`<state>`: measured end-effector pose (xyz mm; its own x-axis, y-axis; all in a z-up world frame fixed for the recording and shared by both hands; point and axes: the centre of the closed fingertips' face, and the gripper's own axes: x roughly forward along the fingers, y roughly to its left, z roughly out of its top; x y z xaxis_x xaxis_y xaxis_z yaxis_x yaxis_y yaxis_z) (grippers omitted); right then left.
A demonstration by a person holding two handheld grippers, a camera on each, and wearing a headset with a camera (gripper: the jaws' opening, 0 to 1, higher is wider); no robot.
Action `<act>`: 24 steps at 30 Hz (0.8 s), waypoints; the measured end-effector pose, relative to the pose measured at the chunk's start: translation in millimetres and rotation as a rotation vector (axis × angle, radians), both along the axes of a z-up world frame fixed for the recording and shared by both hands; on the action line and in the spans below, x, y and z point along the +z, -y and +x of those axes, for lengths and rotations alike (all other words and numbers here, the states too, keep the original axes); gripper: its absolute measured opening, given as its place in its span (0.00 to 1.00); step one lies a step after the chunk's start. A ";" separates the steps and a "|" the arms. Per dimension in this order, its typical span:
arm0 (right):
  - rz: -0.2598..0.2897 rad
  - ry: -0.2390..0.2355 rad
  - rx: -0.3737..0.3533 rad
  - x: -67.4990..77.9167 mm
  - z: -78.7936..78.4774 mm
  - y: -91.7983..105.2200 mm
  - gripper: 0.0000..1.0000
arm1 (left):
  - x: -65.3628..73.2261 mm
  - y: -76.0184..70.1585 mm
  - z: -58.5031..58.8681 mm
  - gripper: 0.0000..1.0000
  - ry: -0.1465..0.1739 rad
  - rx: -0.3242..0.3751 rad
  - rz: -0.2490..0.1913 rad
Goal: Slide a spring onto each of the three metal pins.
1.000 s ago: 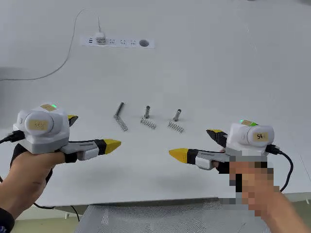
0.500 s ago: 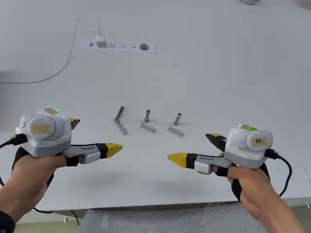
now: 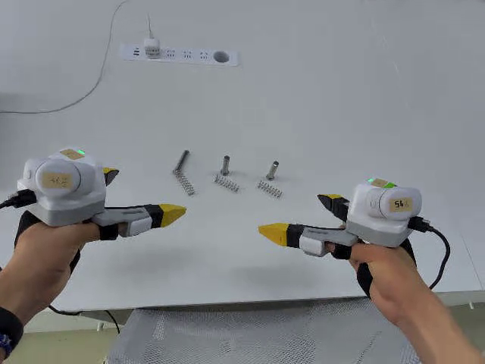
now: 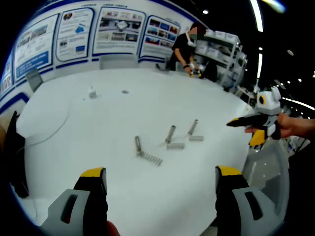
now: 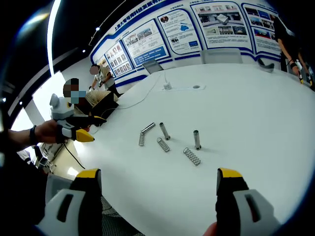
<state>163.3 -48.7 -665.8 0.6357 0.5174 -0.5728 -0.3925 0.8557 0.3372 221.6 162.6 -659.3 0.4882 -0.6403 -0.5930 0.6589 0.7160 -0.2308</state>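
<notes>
Three metal pins sit in a row on the white table: the left pin (image 3: 181,161), the middle pin (image 3: 225,164) and the right pin (image 3: 272,169). A loose spring lies just in front of each: the left spring (image 3: 183,183), the middle spring (image 3: 226,183) and the right spring (image 3: 269,189). My left gripper (image 3: 142,195) is open, low at the left and well short of the row. My right gripper (image 3: 301,218) is open too, in front of the right pin. The left gripper view shows the pins (image 4: 170,133) beyond the left gripper (image 4: 161,172), and the right gripper view shows a spring (image 5: 192,156) beyond the right gripper (image 5: 160,174).
A white power strip (image 3: 178,54) with a plugged cable lies at the back of the table. The table's front edge runs just below my hands, with a mesh chair seat (image 3: 227,334) under it. People stand at a bench (image 4: 189,44) far behind.
The head camera has tilted, so the whole picture has shifted. Both grippers stay open and have barely moved relative to the pins and springs.
</notes>
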 end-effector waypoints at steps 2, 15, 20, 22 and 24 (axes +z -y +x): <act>-0.005 0.002 -0.001 -0.5 1.0 0.6 0.99 | -1.6 -1.7 -1.4 0.92 -0.004 0.003 -0.001; -0.005 0.000 0.012 -1.6 5.4 -3.0 0.99 | -3.3 -4.7 3.0 0.93 -0.007 0.014 -0.002; -0.006 -0.006 0.006 -3.2 3.3 -0.4 0.99 | -5.4 -1.0 7.2 0.92 -0.009 0.006 0.000; -0.005 -0.011 0.003 -4.7 1.3 1.1 0.99 | -6.6 1.3 9.8 0.92 -0.010 0.001 0.001; -0.006 -0.015 0.002 -6.3 0.0 2.3 0.99 | -7.2 3.0 12.0 0.92 -0.010 -0.004 0.004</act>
